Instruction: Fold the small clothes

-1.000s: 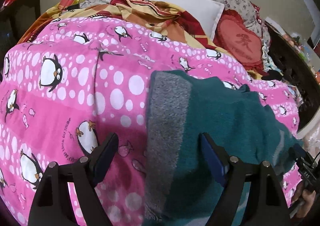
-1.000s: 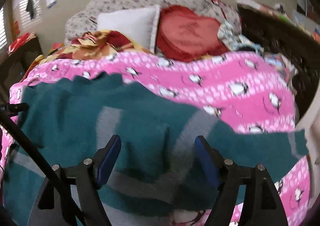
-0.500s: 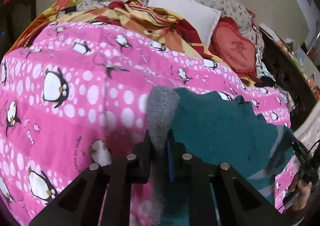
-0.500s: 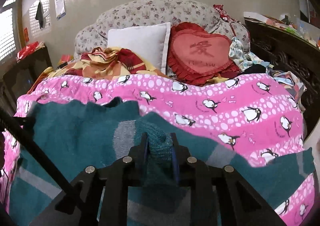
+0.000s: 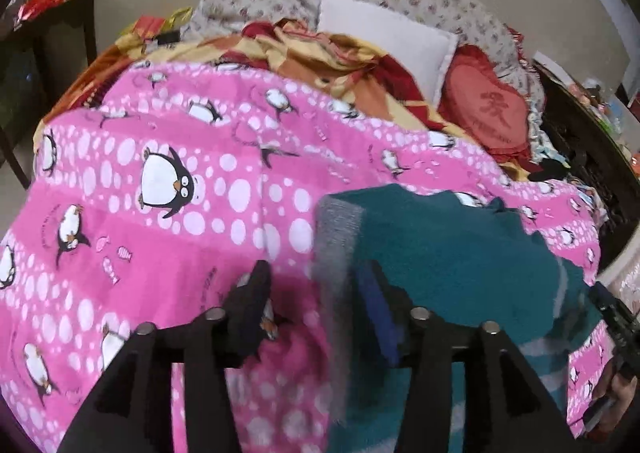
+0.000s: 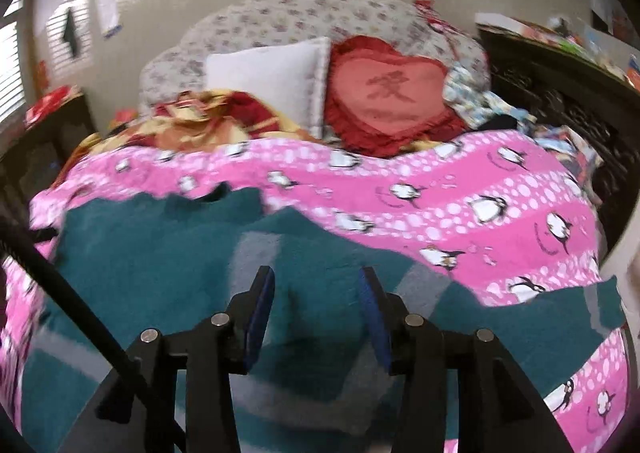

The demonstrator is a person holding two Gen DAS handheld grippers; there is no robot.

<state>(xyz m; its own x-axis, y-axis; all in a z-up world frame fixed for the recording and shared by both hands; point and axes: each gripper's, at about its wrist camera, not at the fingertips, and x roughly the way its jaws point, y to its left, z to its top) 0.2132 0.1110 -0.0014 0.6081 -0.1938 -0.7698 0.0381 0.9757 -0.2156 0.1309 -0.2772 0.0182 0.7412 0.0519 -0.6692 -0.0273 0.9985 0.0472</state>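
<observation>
A teal knit sweater with grey bands lies on a pink penguin blanket. In the left wrist view its grey hem band runs between the fingers of my left gripper, which is open around it. In the right wrist view the sweater spreads across the lower half, one sleeve reaching right. My right gripper is open just above the sweater's middle, holding nothing.
The blanket covers a bed. At its head lie a white pillow, a red heart cushion and a crumpled red-yellow cloth. Dark carved furniture stands to the right, a dark table to the left.
Both grippers were shut on folds of the sweater half a second ago. Both have opened and let the cloth go; the sweater has settled back on the blanket.
</observation>
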